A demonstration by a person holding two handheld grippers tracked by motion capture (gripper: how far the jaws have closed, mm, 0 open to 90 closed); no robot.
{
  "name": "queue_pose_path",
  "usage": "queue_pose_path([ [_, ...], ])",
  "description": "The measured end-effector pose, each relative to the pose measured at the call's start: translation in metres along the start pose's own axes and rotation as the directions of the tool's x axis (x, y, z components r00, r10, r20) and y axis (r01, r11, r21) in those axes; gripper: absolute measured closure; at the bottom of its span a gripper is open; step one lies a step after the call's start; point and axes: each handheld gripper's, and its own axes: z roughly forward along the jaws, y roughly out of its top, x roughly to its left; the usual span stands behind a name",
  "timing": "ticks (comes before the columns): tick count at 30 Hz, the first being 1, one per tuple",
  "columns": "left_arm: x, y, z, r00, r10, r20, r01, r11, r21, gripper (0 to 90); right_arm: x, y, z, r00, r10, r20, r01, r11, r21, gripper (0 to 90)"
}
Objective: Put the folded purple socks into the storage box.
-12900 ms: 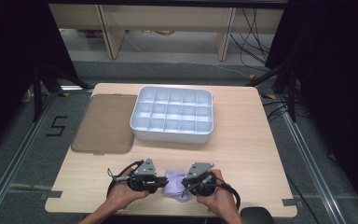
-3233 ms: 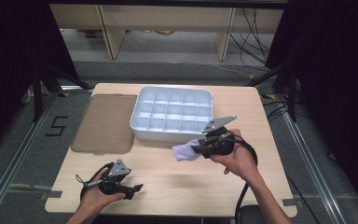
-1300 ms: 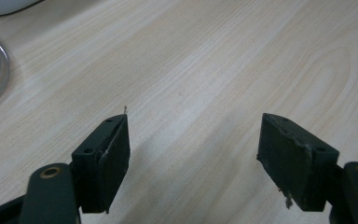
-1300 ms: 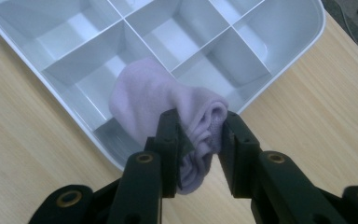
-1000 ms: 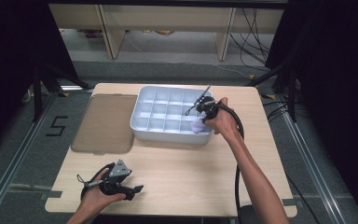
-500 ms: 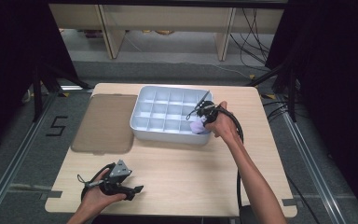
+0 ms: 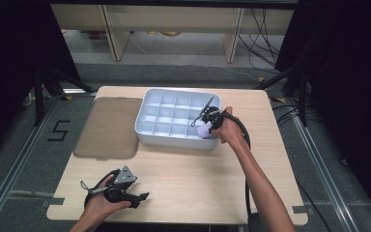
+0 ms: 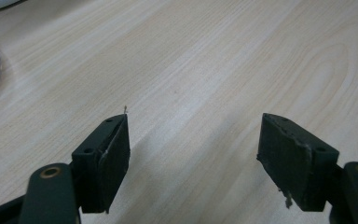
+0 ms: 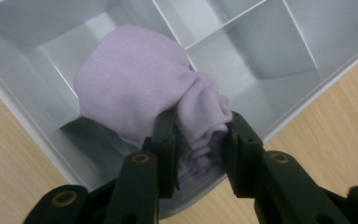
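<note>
The wooden surface (image 7: 183,169) carries a brown lid (image 7: 108,126) at about 10 o'clock and a white divided tray (image 7: 176,118) at 12 o'clock. The lilac sock (image 9: 140,84) sits bunched in the tray's near corner compartment at the right. The right claw (image 9: 199,140) grasps the sock's end, its jaws having just been easing apart. At 7 o'clock, the left claw (image 8: 193,154) is released, jaws wide over bare wood.

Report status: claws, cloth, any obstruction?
Left claw open, idle over table. Right claw opening, lilac cloth between jaws, in tray's corner compartment. Nothing blocking.
</note>
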Motion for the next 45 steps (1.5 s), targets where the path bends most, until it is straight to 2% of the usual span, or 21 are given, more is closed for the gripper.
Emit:
queue_pose_path([
  [2,0.000,0.000,0.000,1.0000,0.002,-0.004,-0.002,1.0000,0.005,24.9,-0.003,-0.001,-0.005,1.0000,0.009,-0.002,-0.009,0.9996,-0.028,63.6],
  [3,-0.001,0.000,0.000,0.9999,-0.010,0.004,0.010,0.9999,-0.005,24.9,-0.005,-0.002,-0.007,0.9998,0.021,-0.004,-0.022,0.9987,-0.046,62.1],
  [6,0.000,0.000,0.000,1.0000,-0.004,-0.002,0.004,1.0000,0.001,24.9,-0.008,-0.004,-0.020,0.9959,0.088,-0.019,-0.090,0.9910,-0.100,60.1],
  [8,0.000,0.000,0.000,0.9998,-0.018,0.001,0.018,0.9998,0.000,24.9,-0.010,-0.004,-0.025,0.9946,0.102,-0.015,-0.103,0.9878,-0.117,60.8],
  [10,-0.001,0.000,0.000,0.9999,-0.014,0.002,0.014,0.9999,0.001,24.9,-0.010,-0.003,-0.029,0.9935,0.111,-0.027,-0.113,0.9824,-0.149,67.7],
  [11,0.000,0.000,0.000,1.0000,-0.005,0.002,0.005,1.0000,-0.002,24.9,-0.009,-0.002,-0.028,0.9946,0.093,-0.047,-0.099,0.9834,-0.152,72.9],
  [14,-0.001,0.000,0.000,0.9998,-0.020,0.003,0.020,0.9998,-0.001,24.9,-0.006,0.000,-0.024,0.9959,0.070,-0.057,-0.078,0.9870,-0.141,76.6],
  [16,0.000,0.000,0.000,1.0000,0.000,0.003,0.000,1.0000,0.003,24.9,-0.004,0.003,-0.019,0.9956,0.062,-0.070,-0.071,0.9898,-0.124,79.6],
  [19,0.000,0.000,0.000,0.9999,-0.013,-0.003,0.013,0.9999,0.002,24.9,0.000,0.007,-0.008,0.9955,0.047,-0.082,-0.055,0.9937,-0.097,83.2],
  [20,0.000,0.000,-0.001,0.9999,-0.013,-0.004,0.013,0.9999,0.001,24.9,0.003,0.008,0.000,0.9964,0.038,-0.076,-0.044,0.9958,-0.081,84.4],
  [22,0.000,0.000,-0.001,0.9999,-0.010,-0.003,0.010,0.9999,0.003,24.9,0.003,0.008,0.003,0.9969,0.035,-0.071,-0.040,0.9967,-0.071,85.1],
  [23,0.000,0.000,0.000,0.9999,-0.011,-0.003,0.011,0.9999,0.003,24.9,0.003,0.007,0.004,0.9955,0.060,-0.073,-0.065,0.9962,-0.059,85.7],
  [26,-0.001,0.000,0.000,1.0000,0.005,-0.001,-0.005,1.0000,-0.004,24.9,-0.001,0.002,0.008,0.9931,0.074,-0.091,-0.078,0.9959,-0.045,86.7],
  [28,-0.002,0.000,0.000,0.9999,-0.010,0.004,0.010,0.9999,0.004,24.9,-0.001,-0.003,0.016,0.9923,0.074,-0.100,-0.075,0.9971,-0.015,87.2],
  [33,-0.001,0.000,0.001,1.0000,-0.003,0.000,0.003,0.9999,0.010,24.9,0.003,-0.007,0.031,0.9906,0.069,-0.118,-0.066,0.9975,0.025,87.7],
  [34,0.000,0.000,0.000,0.9999,0.012,-0.003,-0.012,0.9999,0.010,24.9,0.004,-0.007,0.033,0.9905,0.074,-0.116,-0.072,0.9971,0.025,87.7],
  [39,0.000,0.000,0.000,0.9999,-0.011,0.008,0.011,0.9999,0.008,24.9,0.002,-0.008,0.025,0.9879,0.090,-0.127,-0.088,0.9960,0.017,83.9],
  [41,0.000,0.000,0.000,0.9998,-0.015,0.009,0.015,0.9999,0.004,24.9,-0.002,-0.010,0.018,0.9868,0.101,-0.127,-0.103,0.9947,-0.008,82.8],
  [42,0.001,0.000,0.000,0.9999,0.012,-0.001,-0.012,0.9999,0.010,24.9,-0.009,-0.012,0.008,0.9848,0.119,-0.126,-0.125,0.9913,-0.041,82.3],
  [43,0.001,0.000,0.000,0.9999,0.012,-0.001,-0.012,0.9999,0.010,24.9,-0.009,-0.012,0.008,0.9848,0.119,-0.126,-0.125,0.9913,-0.041,82.3],
  [45,0.000,0.000,0.000,1.0000,0.009,-0.001,-0.009,0.9999,0.007,24.9,-0.015,-0.013,-0.001,0.9842,0.129,-0.121,-0.140,0.9865,-0.085,81.9],
])
